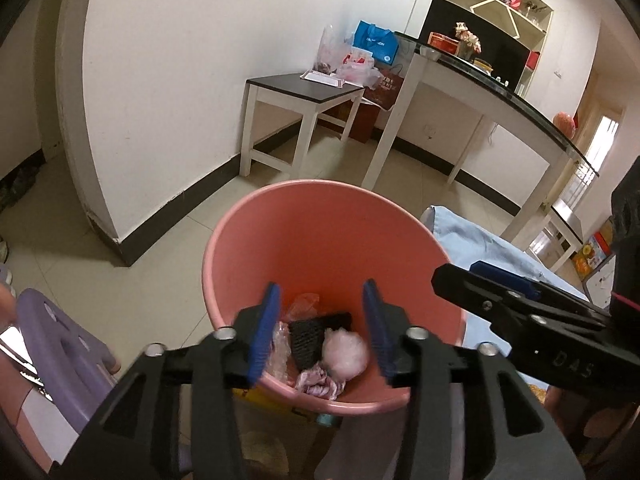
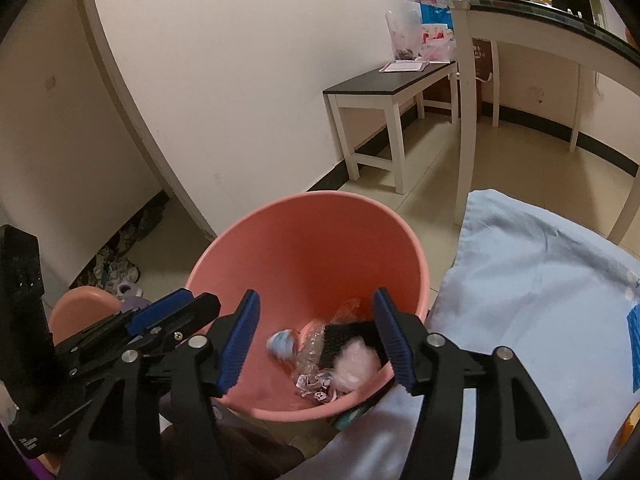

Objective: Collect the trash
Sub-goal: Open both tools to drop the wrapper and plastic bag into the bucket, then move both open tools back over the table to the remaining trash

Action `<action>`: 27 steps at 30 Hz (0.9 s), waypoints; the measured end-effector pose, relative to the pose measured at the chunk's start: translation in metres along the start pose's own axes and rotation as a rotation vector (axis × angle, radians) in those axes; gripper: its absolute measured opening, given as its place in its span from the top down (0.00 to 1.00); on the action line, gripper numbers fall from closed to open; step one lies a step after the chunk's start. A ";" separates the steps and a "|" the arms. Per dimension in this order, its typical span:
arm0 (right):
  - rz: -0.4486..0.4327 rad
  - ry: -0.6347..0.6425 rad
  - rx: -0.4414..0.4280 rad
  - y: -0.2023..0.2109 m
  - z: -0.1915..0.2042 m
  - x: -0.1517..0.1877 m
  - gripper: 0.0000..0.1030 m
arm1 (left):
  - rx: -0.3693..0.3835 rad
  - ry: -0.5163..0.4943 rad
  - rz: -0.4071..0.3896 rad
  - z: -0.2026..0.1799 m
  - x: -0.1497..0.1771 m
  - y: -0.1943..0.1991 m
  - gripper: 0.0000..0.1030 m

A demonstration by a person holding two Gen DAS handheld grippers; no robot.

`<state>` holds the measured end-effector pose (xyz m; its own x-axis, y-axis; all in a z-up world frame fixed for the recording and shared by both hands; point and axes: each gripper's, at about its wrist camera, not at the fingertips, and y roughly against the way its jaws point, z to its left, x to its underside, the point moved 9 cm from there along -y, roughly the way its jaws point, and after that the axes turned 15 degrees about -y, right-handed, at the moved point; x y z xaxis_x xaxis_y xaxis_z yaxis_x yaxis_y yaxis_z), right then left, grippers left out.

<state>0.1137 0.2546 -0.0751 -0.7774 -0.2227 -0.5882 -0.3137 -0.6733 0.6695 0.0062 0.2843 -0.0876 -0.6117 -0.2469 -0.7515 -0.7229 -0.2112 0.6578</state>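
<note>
The drop step looks done: both grippers hang over the pink bin [image 1: 320, 248], and nothing sits between either pair of pads. The left gripper [image 1: 322, 330] has its jaws apart, and so does the right gripper [image 2: 316, 338]. Both tilt down toward the bin's floor, the right one at 3 o'clock of the left. The trash [image 1: 320, 352] lies at the bottom, toward 6 o'clock. Next, I judge, comes pulling back to find more litter, clear of the rim.
</note>
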 end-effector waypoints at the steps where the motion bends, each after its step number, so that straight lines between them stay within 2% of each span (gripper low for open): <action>1: -0.003 -0.004 -0.002 0.002 -0.001 0.000 0.40 | 0.002 0.001 0.001 -0.001 0.000 0.000 0.53; 9: -0.035 0.018 -0.024 0.021 0.004 -0.004 0.38 | -0.003 0.003 -0.002 -0.005 -0.001 0.007 0.52; 16: -0.082 0.022 -0.037 0.057 0.003 -0.002 0.38 | -0.007 0.002 -0.015 -0.012 -0.004 0.022 0.52; 27: -0.158 -0.017 0.017 0.125 -0.042 0.014 0.38 | 0.050 0.008 -0.075 -0.048 -0.010 0.050 0.52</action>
<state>0.0866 0.1384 -0.0186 -0.7271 -0.1029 -0.6788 -0.4416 -0.6869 0.5772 -0.0084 0.2312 -0.0444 -0.5528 -0.2402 -0.7980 -0.7820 -0.1815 0.5963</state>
